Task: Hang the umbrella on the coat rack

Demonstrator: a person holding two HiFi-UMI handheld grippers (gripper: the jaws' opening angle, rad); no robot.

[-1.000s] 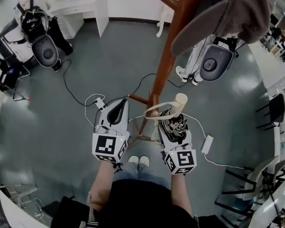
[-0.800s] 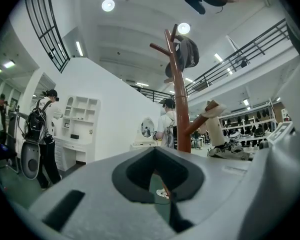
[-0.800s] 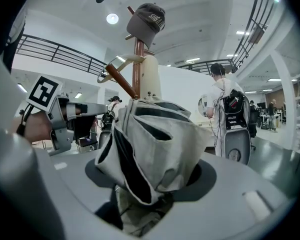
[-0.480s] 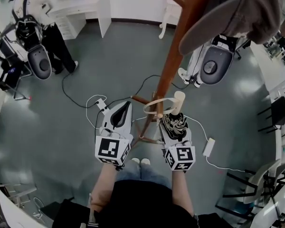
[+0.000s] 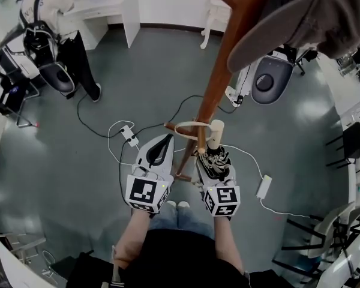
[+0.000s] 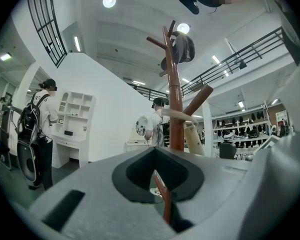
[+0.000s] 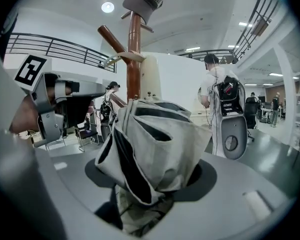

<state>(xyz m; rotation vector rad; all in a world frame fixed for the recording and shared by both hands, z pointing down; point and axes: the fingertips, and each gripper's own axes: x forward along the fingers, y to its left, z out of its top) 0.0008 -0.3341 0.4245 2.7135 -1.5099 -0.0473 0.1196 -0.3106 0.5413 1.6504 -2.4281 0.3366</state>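
umbrella point(image 5: 219, 162), folded, of black-and-white patterned cloth with a cream handle, is clamped between the jaws of the right gripper point(image 5: 213, 153), just right of the brown wooden coat rack point(image 5: 219, 80). its pale strap loop point(image 5: 183, 126) is laid round a low peg. the left gripper point(image 5: 166, 141), jaws together and empty, is held just left of the pole. a grey cap point(image 5: 288, 23) is hung higher up.

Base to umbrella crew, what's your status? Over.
Right tool shut on umbrella. Left tool shut, empty. Strap loop seems round low peg of coat rack. Cap hangs higher, not in the way.
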